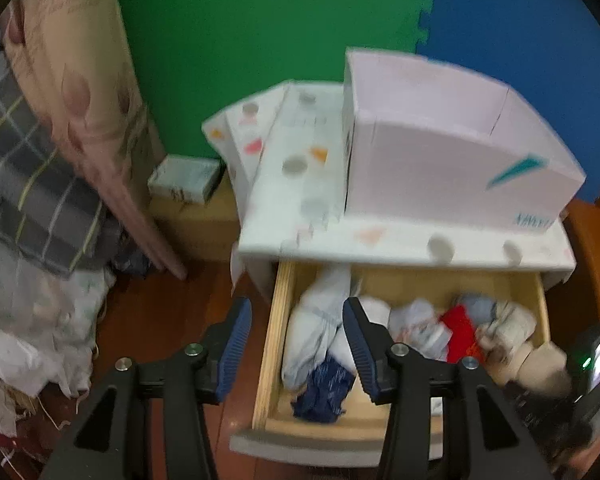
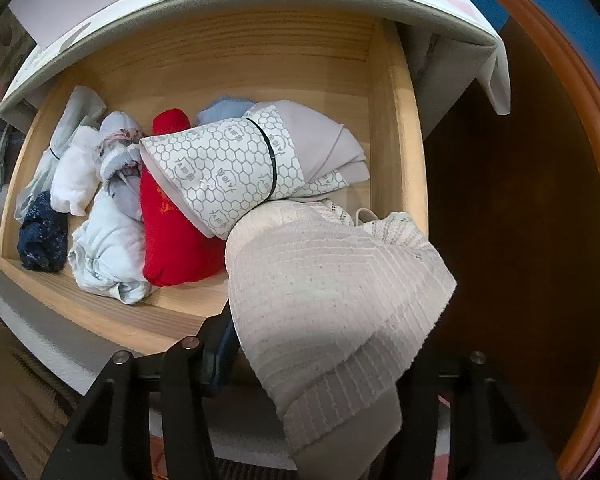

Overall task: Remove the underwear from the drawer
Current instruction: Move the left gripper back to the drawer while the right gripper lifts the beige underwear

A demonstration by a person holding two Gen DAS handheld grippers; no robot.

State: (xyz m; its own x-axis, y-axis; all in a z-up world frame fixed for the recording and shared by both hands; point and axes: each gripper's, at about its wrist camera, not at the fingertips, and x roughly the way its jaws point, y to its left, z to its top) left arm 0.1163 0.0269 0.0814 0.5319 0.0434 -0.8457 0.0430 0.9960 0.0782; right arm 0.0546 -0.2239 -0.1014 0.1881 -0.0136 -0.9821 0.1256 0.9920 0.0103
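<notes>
Right claw (image 2: 316,364) clamped on beige ribbed knit underwear (image 2: 332,304), just above pale wooden drawer (image 2: 392,128); left claw (image 1: 296,344) apart, empty. Could snag hexagon-banded grey bundle (image 2: 256,164) touching it.

Open left hand-held gripper (image 1: 296,344), open drawer (image 1: 274,344), underwear (image 1: 458,332)

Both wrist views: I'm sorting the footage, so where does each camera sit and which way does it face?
Left wrist: above the floor at the drawer's left front, facing the cabinet; the open left gripper shows.
Right wrist: low at the drawer's front, facing in; the right gripper shows, holding beige ribbed underwear.
Shared: the red garment and the navy garment.
</notes>
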